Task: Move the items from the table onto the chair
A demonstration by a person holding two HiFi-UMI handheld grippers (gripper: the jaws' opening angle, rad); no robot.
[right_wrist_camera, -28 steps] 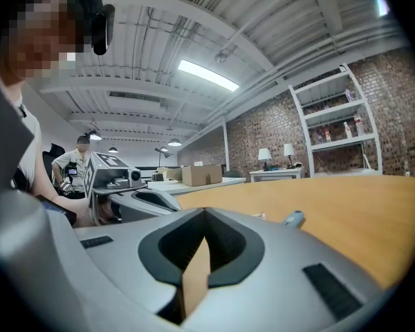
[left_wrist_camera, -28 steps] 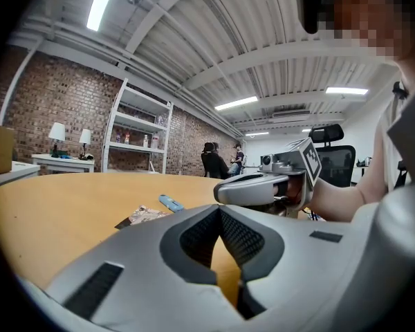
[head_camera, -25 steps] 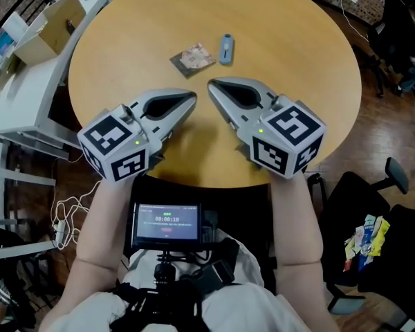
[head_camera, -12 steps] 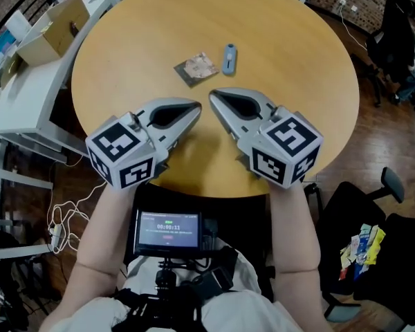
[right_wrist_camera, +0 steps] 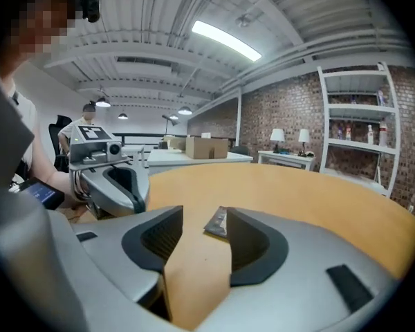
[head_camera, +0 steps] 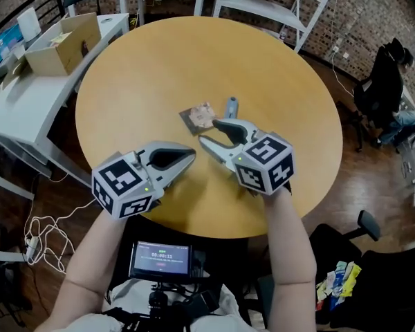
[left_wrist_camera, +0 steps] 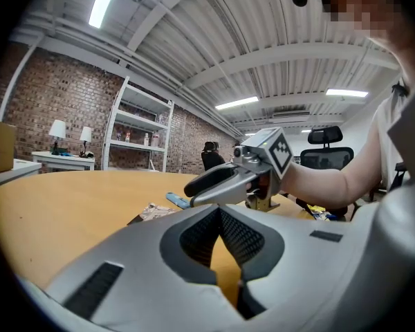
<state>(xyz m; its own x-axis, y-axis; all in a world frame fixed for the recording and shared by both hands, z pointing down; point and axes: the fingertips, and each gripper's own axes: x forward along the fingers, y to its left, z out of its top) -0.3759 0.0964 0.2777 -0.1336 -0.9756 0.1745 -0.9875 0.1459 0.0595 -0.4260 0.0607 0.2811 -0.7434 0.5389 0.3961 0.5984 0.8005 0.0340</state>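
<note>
A crinkled flat packet (head_camera: pixel 202 115) and a blue tube (head_camera: pixel 231 106) lie mid-frame. The right tongs (head_camera: pixel 209 131) have just been spreading and grip nothing. The left tongs (head_camera: pixel 190 156) stay... are pressed together.

Right gripper view: we get only one corner of the flat packet (right_wrist_camera: pixel 216 221); the rest lies behind a jaw. Head view: the near end of the small blue item (head_camera: pixel 231 106) is covered by the right gripper (head_camera: pixel 209 131). The chair (head_camera: pixel 391 279) runs off the lower right edge. The bright things (head_camera: pixel 340 279) by its seat are too small for us to name. The packet's print is unreadable.
</note>
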